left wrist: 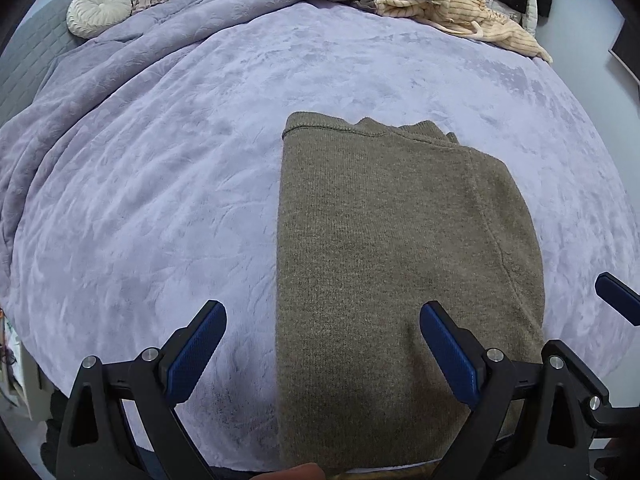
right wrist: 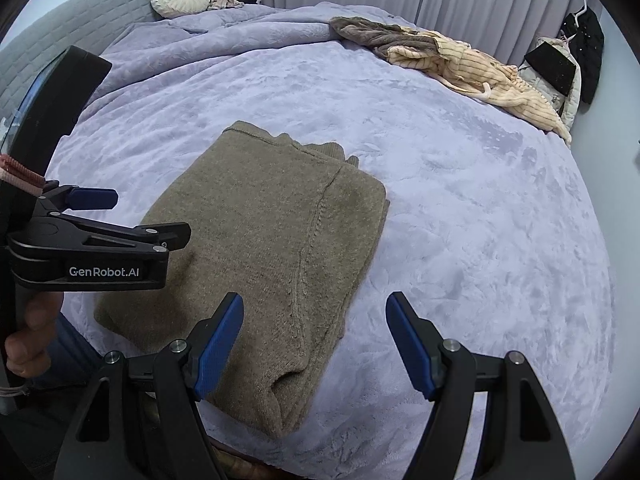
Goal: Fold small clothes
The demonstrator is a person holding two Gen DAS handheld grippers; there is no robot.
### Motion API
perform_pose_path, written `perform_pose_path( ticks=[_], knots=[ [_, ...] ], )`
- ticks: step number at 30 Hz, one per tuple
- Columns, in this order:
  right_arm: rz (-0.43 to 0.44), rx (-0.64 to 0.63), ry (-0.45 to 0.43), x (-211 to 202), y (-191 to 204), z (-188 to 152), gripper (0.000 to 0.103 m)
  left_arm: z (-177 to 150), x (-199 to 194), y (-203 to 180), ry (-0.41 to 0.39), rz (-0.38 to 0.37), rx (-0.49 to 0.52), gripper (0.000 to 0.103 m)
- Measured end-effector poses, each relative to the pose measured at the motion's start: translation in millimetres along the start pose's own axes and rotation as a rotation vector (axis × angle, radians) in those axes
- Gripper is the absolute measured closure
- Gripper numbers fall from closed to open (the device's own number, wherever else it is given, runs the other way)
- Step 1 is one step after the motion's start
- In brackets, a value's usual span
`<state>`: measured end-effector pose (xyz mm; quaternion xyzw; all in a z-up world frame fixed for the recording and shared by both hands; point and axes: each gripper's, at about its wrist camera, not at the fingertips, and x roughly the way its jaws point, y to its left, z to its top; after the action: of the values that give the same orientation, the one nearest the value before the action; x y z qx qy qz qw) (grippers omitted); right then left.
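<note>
Left wrist view, folded sweater point(left wrist: 384, 272) near bed edge; both grippers' fingers released, bare blanket point(left wrist: 160, 200) around.

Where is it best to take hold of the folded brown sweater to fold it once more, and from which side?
Probably at the near short end of the brown sweater, one corner per gripper, coming from above on the person's side. It lies flat on the purple blanket as a long strip running away, and the left gripper and right gripper, jaws open and empty, hover over that end.
</note>
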<state>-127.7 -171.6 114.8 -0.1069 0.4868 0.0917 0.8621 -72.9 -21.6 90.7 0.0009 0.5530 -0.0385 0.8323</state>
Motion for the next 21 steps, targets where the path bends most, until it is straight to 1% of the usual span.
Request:
perform_pose_path(
  ticks=[10,15,21],
  knots=[
    [-0.004,-0.029,0.039,10,14,12,0.026,6,3,5,0.001,-0.040,0.007,0.005],
    [-0.009,-0.062,0.057,13,23,15,0.026,6,6,6,0.008,-0.039,0.005,0.005],
    [-0.013,-0.070,0.074,17,26,17,0.026,7,8,10,0.006,-0.038,0.004,0.005]
  ],
)
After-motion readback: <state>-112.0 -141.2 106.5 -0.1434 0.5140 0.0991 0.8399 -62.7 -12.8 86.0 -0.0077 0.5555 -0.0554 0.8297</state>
